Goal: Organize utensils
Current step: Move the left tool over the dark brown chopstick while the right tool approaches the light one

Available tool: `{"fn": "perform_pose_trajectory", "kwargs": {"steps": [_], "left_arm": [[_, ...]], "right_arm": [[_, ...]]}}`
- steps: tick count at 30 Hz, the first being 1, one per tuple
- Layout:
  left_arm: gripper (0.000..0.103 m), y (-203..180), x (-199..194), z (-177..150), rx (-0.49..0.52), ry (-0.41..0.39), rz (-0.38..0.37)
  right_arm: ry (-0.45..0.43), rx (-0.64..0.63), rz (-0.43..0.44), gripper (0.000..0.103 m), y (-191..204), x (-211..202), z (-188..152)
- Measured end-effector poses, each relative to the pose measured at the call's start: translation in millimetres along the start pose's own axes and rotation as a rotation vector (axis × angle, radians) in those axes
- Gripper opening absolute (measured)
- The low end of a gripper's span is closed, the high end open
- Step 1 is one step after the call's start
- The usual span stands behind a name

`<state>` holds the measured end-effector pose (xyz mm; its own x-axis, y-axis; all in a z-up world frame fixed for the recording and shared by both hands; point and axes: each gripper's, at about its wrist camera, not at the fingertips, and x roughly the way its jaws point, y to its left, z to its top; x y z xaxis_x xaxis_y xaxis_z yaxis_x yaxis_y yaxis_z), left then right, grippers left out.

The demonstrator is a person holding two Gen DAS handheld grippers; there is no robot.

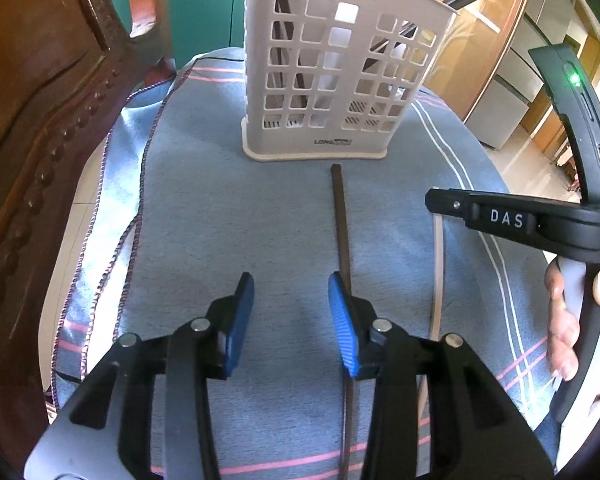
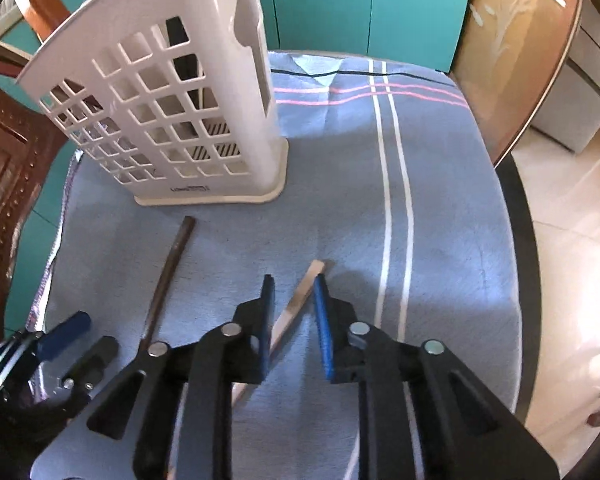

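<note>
Blue ribbed fingers [image 1: 342, 320] of both grippers apart above dark [image 1: 342, 224] and pale chopsticks [image 2: 300, 300], latticed holder [image 1: 340, 72] behind.

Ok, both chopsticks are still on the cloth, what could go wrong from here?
1. The right hand-held gripper straddles the light chopstick at an angle, open; closing may pinch it crooked or flick it.
2. The left hand-held gripper sits beside the dark chopstick, not around it, so closing now likely grabs nothing.
3. The utensil basket is tall and light-looking; a bump during insertion could tip it.
</note>
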<state>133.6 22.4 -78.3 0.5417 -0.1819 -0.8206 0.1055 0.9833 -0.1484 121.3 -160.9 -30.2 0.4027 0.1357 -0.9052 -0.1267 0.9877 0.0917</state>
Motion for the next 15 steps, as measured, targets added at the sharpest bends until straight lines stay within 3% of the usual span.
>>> {"fn": "perform_pose_trajectory", "kwargs": {"steps": [10,15], "left_arm": [[0.044,-6,2,2,0.018,0.001,0.000],[0.045,-11,4,2,0.029,0.002,0.000]], "right_arm": [[-0.025,-0.045,-0.032,0.025,1,7,-8],[-0.030,-0.130,0.004,0.015,14,8,-16]]}}
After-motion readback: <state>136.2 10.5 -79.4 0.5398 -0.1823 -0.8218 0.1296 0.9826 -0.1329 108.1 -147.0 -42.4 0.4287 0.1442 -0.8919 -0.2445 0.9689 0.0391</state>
